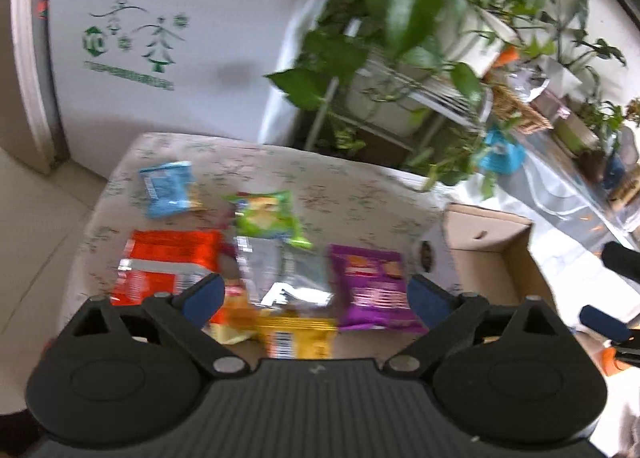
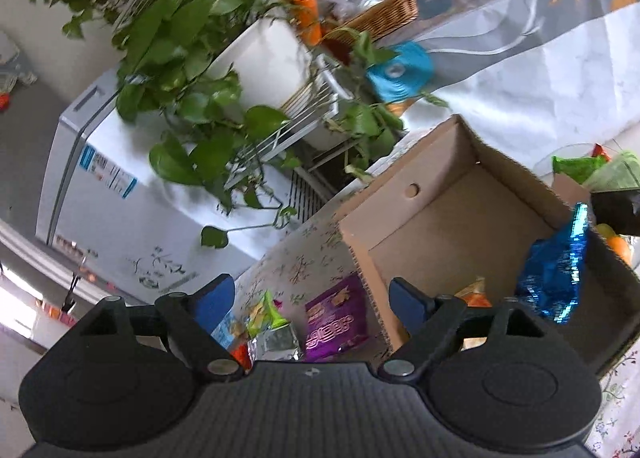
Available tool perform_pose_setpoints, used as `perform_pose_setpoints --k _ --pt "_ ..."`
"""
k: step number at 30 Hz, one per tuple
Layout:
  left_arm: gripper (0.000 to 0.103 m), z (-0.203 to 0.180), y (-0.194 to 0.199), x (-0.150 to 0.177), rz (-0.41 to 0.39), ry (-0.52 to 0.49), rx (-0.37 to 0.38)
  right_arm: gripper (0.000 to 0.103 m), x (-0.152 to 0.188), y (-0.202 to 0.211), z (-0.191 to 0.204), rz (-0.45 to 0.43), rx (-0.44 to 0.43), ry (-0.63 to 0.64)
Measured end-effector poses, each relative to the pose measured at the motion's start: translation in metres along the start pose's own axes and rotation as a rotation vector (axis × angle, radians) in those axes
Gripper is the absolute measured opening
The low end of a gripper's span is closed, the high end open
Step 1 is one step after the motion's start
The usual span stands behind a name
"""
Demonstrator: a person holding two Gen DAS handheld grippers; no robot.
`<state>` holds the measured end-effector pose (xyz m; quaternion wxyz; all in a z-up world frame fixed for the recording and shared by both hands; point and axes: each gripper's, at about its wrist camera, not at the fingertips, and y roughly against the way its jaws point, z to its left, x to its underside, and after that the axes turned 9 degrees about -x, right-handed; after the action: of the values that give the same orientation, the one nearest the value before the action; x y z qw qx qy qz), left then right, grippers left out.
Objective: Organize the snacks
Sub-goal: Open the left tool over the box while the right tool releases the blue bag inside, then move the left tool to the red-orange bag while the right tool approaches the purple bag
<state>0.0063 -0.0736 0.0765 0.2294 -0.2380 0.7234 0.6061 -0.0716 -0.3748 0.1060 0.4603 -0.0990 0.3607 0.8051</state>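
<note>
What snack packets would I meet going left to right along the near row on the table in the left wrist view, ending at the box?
Orange-red packet → silver packet → purple packet → cardboard box. The yellow packet sits nearer, partly under the silver one, so it is left out.

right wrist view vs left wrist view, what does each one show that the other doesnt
Only the right wrist view looks into the cardboard box: a shiny blue packet leans on its right wall and an orange packet lies near the front.

Only the left wrist view shows the red packet and the yellow packet laid out on the table.

Both share the purple packet, green packet, silver packet, light blue packet, the box and the leafy plant. Each view shows its own gripper open and empty.
</note>
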Motion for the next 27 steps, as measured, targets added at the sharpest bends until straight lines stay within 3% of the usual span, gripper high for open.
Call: perform_pose_setpoints --k 14,23,27 --pt "0.098 0.07 -0.025 -0.016 0.011 0.032 -0.128 0.089 0.014 -0.038 0.017 0.109 -0.063 0.006" --pt "0.098 0.091 -0.069 -0.017 0.117 0.031 -0.158 0.089 0.022 -0.071 0.02 0.197 -0.072 -0.031" --pt "0.098 0.092 -0.085 -0.018 0.148 0.031 -0.151 0.089 0.024 -0.09 0.02 0.223 -0.021 -0.008"
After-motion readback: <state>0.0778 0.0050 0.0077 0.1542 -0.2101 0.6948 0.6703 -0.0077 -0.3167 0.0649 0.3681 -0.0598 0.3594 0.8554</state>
